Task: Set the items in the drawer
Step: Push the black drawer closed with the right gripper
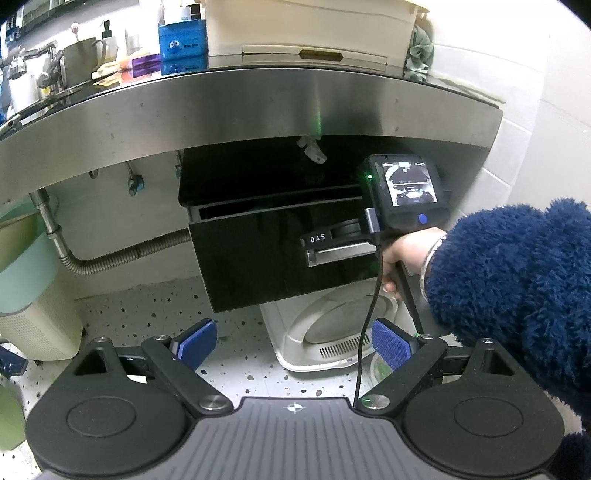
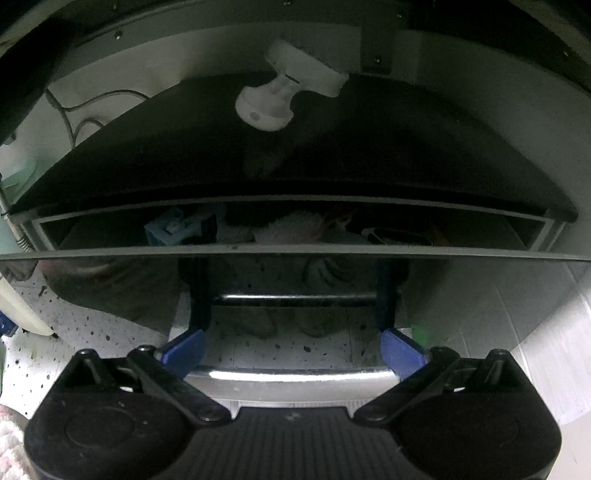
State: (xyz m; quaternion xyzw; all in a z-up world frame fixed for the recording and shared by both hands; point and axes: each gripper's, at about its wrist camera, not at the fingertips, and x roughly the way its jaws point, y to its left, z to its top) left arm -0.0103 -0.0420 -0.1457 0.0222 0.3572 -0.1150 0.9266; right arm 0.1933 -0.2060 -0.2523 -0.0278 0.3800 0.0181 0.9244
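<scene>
A glossy black drawer (image 1: 255, 258) hangs under a steel counter and stands slightly open. Its chrome bar handle (image 1: 343, 253) is at the right of its front. My right gripper (image 1: 345, 230) is at that handle; in the right wrist view its open blue fingers (image 2: 186, 349) straddle the handle (image 2: 291, 374), close to the drawer front (image 2: 295, 277). Several dim items (image 2: 295, 229) lie inside the gap. My left gripper (image 1: 293, 343) is open and empty, held back from the drawer above the floor.
A steel counter edge (image 1: 258, 107) runs above, with a blue tissue box (image 1: 183, 37), a beige box (image 1: 314, 29) and a faucet. A white appliance (image 1: 332, 332) sits under the drawer on the speckled floor. A bin (image 1: 33, 302) and hose (image 1: 122, 254) stand at left.
</scene>
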